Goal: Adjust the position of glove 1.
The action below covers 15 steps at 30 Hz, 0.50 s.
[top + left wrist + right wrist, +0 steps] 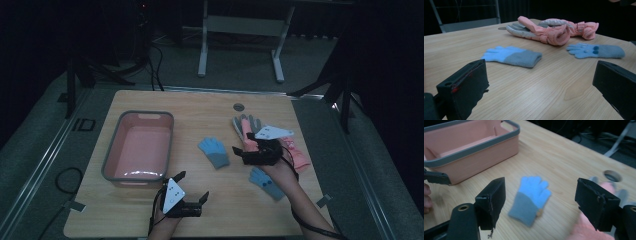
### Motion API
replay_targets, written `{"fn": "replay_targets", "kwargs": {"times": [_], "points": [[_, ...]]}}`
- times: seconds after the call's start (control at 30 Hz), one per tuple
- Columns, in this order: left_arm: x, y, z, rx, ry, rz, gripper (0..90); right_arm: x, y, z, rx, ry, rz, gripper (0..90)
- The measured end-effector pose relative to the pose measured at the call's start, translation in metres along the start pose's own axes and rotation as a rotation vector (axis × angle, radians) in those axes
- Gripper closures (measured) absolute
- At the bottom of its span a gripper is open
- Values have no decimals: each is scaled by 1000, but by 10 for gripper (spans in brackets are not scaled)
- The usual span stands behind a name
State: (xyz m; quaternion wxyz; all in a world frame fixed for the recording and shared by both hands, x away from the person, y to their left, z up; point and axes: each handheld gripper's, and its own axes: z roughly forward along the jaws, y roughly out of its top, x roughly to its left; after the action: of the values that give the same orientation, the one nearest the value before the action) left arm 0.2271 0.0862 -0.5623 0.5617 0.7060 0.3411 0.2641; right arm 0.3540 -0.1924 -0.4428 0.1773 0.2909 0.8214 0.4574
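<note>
Blue glove (530,198) lies untouched between the right gripper's (540,205) parted jaws (left gripper (541,90) also wide, empty).

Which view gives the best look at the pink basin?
The high view: it shows the pink basin whole from above, grey rim all round, nothing inside, at the table's left. The right gripper view shows its near wall, rim and part of the inside close up, cut off at the frame's left and top edges.

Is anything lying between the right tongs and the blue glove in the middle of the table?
Nothing visible does. The right tongs hang open above the pink gloves, and only bare table lies between them and the blue glove. The glove lies flat on its own, apart from the pink tub.
</note>
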Motion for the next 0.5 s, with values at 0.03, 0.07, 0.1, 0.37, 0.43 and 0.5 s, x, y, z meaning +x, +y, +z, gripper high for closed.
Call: {"fn": "replay_targets", "kwargs": {"times": [0.03,0.07,0.1,0.37,0.43,0.5], "points": [[0,0,0,0,-1,1,1,1,1,5,5,17,-8,301],[0,0,0,0,-1,2,1,2,1,11,18,32,-9,313],[0,0,0,-1,-4,4,1,3,1,17,33,36,-5,341],[-1,0,0,1,-11,16,1,7,-5,71,179,46,-38,570],[-1,0,0,-1,-13,17,1,7,-6,83,194,38,-46,596],[-2,0,0,-1,-15,19,1,5,-7,94,203,40,-42,602]]}}
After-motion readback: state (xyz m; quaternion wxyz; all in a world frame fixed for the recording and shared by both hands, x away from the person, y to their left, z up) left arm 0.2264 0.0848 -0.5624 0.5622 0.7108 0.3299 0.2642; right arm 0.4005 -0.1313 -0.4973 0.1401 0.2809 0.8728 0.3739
